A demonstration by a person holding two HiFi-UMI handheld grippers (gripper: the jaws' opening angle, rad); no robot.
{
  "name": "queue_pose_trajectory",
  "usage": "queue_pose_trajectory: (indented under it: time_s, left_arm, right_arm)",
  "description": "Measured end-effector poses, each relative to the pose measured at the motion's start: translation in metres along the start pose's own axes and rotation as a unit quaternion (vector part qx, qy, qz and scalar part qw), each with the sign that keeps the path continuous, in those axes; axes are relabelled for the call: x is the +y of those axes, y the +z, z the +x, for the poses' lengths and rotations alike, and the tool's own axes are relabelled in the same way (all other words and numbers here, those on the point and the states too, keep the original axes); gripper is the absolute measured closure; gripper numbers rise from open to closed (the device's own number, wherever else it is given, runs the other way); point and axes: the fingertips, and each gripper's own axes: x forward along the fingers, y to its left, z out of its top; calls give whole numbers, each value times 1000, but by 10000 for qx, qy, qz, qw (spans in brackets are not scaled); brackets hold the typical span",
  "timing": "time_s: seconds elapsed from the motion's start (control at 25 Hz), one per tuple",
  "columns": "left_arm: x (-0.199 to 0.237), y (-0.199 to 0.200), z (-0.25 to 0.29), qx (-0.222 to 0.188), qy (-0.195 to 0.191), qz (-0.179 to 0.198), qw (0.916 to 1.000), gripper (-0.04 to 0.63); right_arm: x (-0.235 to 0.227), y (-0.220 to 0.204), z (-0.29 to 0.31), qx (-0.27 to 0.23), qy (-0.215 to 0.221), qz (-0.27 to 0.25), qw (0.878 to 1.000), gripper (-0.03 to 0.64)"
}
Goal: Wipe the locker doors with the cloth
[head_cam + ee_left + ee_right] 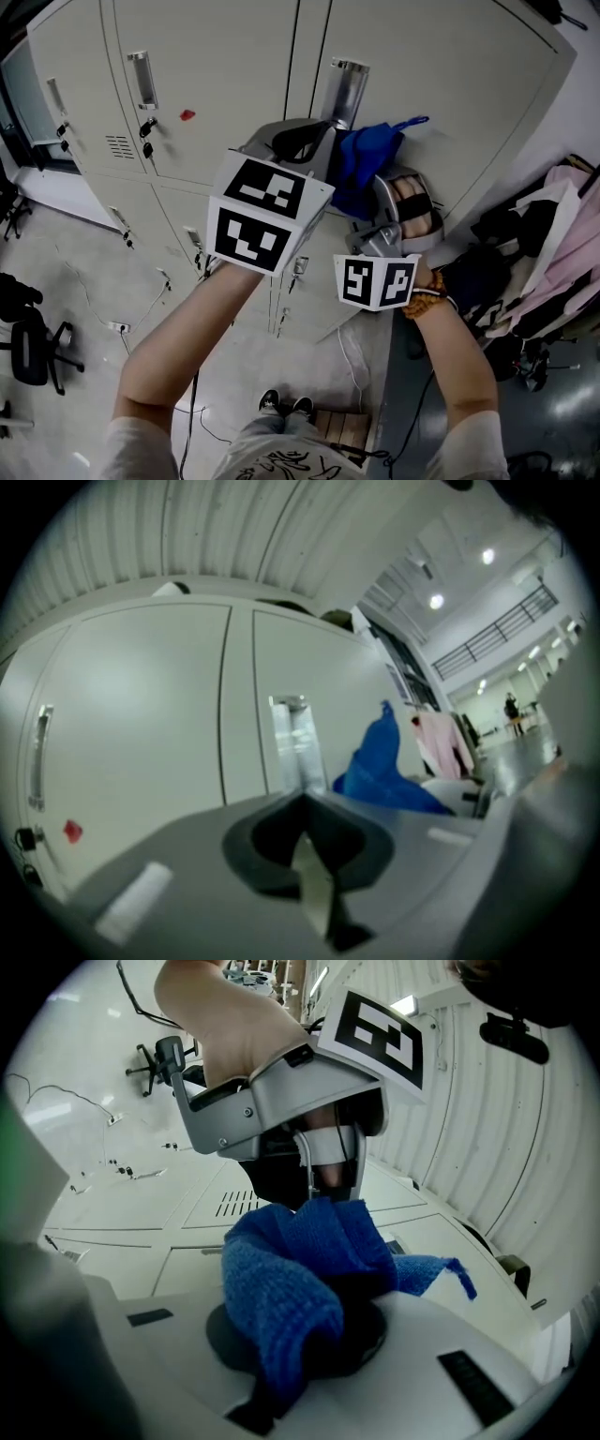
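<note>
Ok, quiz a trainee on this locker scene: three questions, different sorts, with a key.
1. True or false: the right gripper is shut on the blue cloth.
2. The small mark on the locker door is: A red, B green, C yellow.
3. Fill the gap: the left gripper has its jaws ____, with nothing between them.
Key: 1 true; 2 A; 3 together.

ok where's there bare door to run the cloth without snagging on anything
The widest bare patch is the right upper door, right of its handle. The left upper door is free right of the red sticker. Crowded: keys under the left handle, clothes at far right.
</note>
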Motion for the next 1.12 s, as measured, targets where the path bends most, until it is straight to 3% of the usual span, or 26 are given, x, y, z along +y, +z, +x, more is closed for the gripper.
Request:
queue_pose_trajectory:
  time_s: [0.28, 0.76, 0.96, 1.12]
  left_arm:
    - [3, -16, -1, -4, 33, -113, 9999, 592]
    - [2, -25, 0, -10, 88, -56, 9999, 592]
    - [3, -18, 2, -29, 122, -80, 9999, 592]
    - [3, -17, 3, 201, 127, -42, 9997, 592]
  right_arm:
    - [26, -3, 1, 255, -115, -819, 9962, 583]
    - [120, -8, -11, 227, 585, -1333, 9891, 583]
    - [120, -22, -22, 294, 645, -1472, 9866, 583]
    - [89, -34, -29, 416, 488, -1499, 9866, 583]
